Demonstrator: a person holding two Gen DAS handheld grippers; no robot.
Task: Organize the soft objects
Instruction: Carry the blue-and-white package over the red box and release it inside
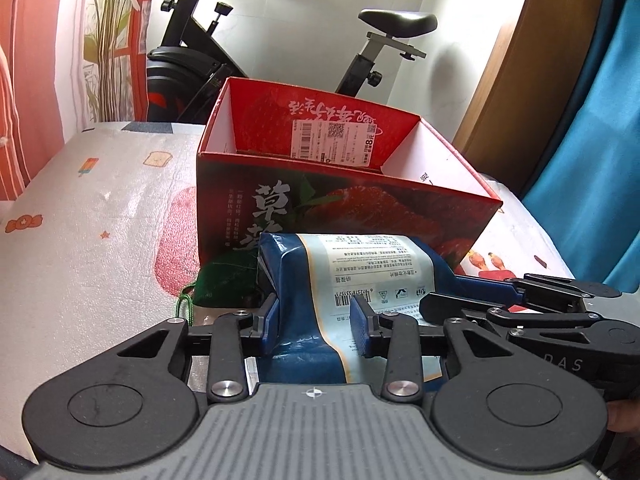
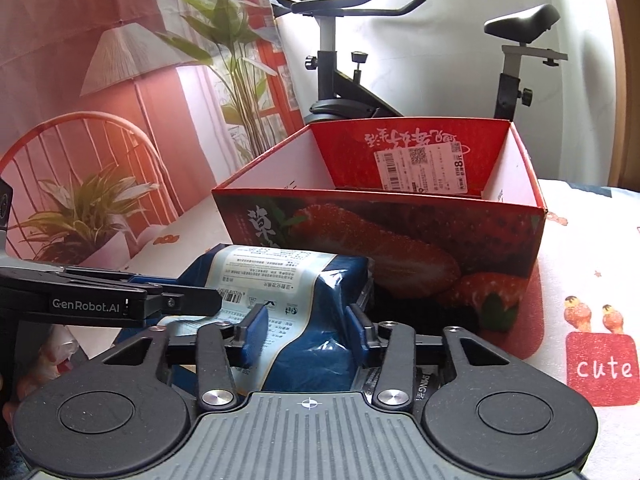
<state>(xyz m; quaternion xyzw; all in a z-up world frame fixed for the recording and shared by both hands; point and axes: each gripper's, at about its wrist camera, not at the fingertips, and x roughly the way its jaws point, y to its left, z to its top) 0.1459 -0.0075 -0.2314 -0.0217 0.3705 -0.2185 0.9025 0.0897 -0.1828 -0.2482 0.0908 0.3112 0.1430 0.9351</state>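
A soft blue and pale packet (image 1: 344,272) with a barcode label lies in front of an open red strawberry box (image 1: 336,184). My left gripper (image 1: 316,326) is shut on the packet's near left part, pads pressing into it. My right gripper (image 2: 306,334) is shut on the same packet (image 2: 296,280) at its right part. Each gripper shows in the other's view, the right one (image 1: 520,300) and the left one (image 2: 120,300). The box (image 2: 384,216) is empty inside as far as shown. A dark green drawstring pouch (image 1: 224,284) lies left of the packet.
The box stands on a white patterned cloth (image 1: 92,220) over a table. An exercise bike (image 1: 248,48) stands behind the table. A blue curtain (image 1: 592,152) hangs at the right. Potted plants (image 2: 80,208) and a red backdrop are at the left.
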